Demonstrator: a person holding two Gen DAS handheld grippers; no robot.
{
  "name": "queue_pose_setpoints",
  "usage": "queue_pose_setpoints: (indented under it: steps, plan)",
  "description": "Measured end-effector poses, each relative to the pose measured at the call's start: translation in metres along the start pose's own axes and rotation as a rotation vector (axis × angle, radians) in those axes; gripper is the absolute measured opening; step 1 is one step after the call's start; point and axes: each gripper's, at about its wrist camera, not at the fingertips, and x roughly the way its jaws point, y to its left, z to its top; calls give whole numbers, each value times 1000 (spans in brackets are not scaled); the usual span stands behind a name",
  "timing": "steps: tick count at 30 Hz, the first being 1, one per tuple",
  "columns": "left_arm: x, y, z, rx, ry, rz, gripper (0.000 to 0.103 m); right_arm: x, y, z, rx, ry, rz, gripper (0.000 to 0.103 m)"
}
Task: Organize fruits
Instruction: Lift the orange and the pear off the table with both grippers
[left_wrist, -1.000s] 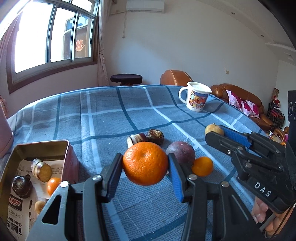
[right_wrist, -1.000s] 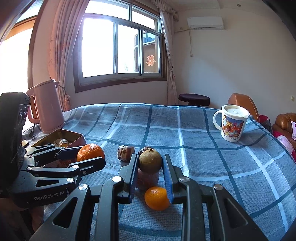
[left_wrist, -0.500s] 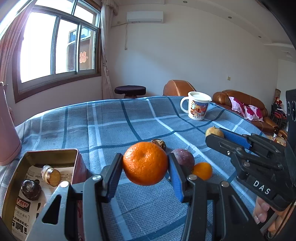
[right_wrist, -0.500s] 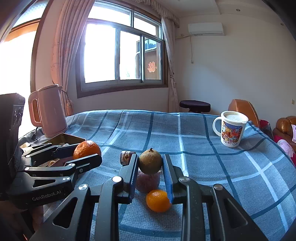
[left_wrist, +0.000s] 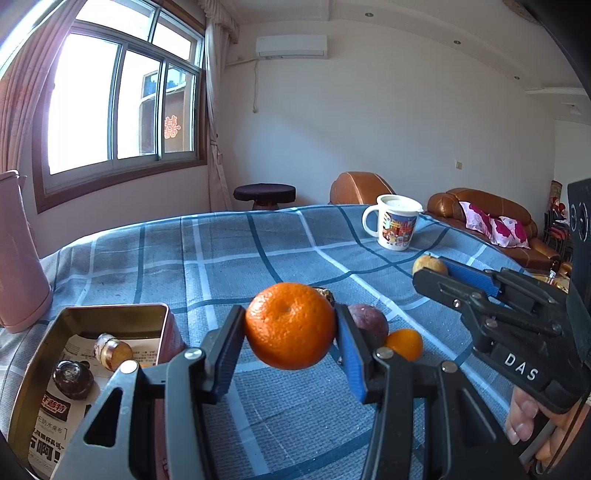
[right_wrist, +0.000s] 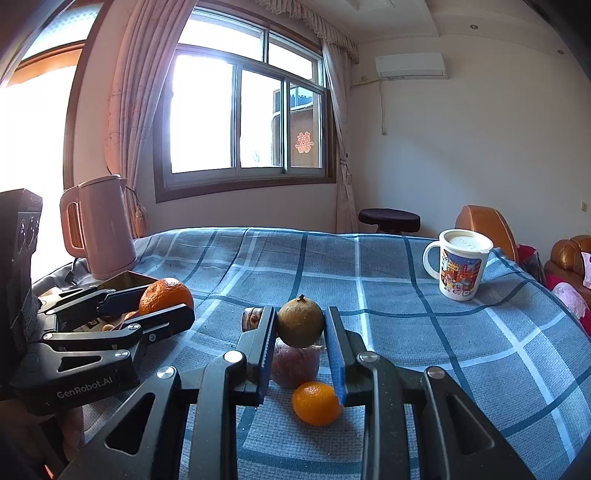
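Lettering "DAS" marks right gripper (left_wrist: 436, 269), clamping brown fruit (right_wrist: 300, 322); "GenRobot.AI" marks left gripper (left_wrist: 290, 332), clamping orange (left_wrist: 290, 325) at tin's (left_wrist: 110, 314) three o'clock.

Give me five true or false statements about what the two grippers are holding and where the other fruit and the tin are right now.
1. The left gripper holds a big orange off the table. True.
2. The right gripper is empty. False: it is shut on a brown round fruit.
3. A small orange lies on the checked cloth. True.
4. The metal tin is empty. False: several small items lie inside on printed paper.
5. The mug lies on its side. False: it stands upright.
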Motion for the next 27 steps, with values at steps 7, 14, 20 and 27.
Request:
queue_pose_setpoints:
  steps: [7,14,20,27]
  plan:
    - [-6,-1,0,11,-28,14,51,-3,0,-1,-3,-14,0,28]
    - [-13,-3,0,18,-57,28,51,-6,0,-1,-6,-30,0,28]
    - [-17,-3,0,18,-78,41,51,-9,0,-1,-8,-44,0,28]
    - [-20,-2,-1,18,-83,48,51,-9,0,-1,-10,-47,0,28]
